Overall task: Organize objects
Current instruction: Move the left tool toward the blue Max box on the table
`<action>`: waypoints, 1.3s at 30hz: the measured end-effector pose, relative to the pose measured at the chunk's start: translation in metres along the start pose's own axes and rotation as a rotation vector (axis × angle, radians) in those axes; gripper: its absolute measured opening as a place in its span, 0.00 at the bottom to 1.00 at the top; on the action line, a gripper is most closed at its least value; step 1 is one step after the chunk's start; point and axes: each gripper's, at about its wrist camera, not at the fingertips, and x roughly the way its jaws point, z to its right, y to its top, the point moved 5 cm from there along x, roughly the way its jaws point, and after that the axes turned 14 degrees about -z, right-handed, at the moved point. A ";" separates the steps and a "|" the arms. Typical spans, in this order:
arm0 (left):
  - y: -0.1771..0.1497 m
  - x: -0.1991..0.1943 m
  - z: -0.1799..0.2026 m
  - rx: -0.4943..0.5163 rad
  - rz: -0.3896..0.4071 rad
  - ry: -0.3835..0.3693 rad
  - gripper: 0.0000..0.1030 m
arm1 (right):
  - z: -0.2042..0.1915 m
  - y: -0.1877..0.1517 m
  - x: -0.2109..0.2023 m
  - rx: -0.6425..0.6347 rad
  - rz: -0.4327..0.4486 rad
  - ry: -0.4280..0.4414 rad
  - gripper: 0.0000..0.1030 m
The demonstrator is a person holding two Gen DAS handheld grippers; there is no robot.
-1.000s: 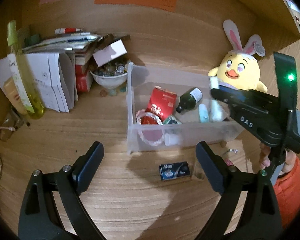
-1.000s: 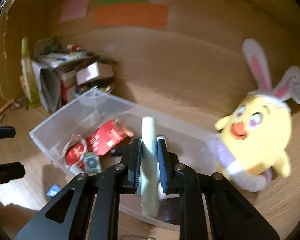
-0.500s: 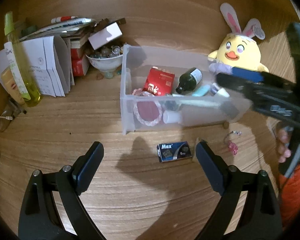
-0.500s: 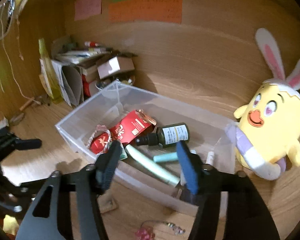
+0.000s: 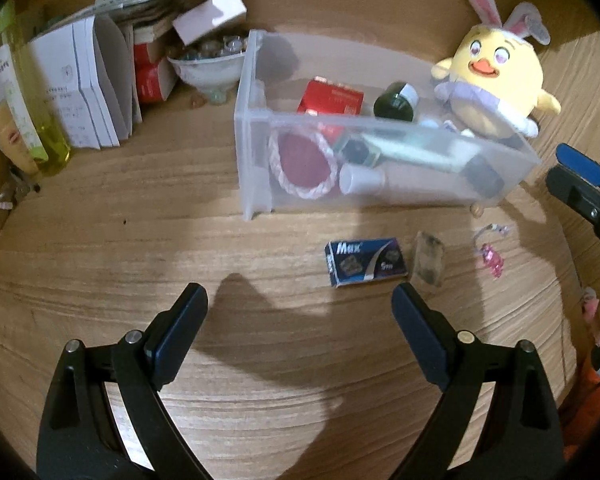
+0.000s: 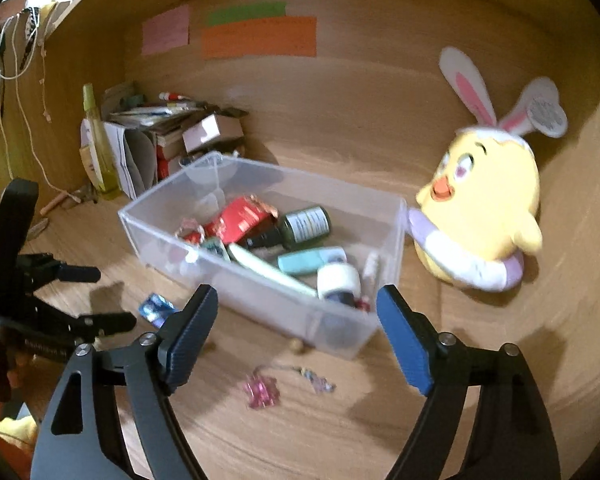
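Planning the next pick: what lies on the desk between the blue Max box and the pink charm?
A small clear block stands between the Max box and the pink charm, seen in the left wrist view.

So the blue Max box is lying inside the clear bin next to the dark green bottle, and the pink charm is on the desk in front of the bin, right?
Not quite. The blue Max box lies on the desk in front of the clear bin, not inside it; the left wrist view shows this. The dark green bottle is in the bin, and the pink charm is on the desk in front of it.
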 end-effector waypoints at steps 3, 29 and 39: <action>-0.003 0.004 0.002 0.004 -0.015 0.002 0.91 | 0.007 -0.011 0.001 0.019 -0.016 -0.031 0.77; 0.021 0.026 0.037 0.102 -0.013 0.077 0.95 | 0.005 -0.052 0.051 0.030 -0.208 0.060 0.78; 0.024 0.025 0.047 0.133 0.019 0.052 0.71 | -0.006 -0.049 0.072 0.000 -0.274 0.047 0.76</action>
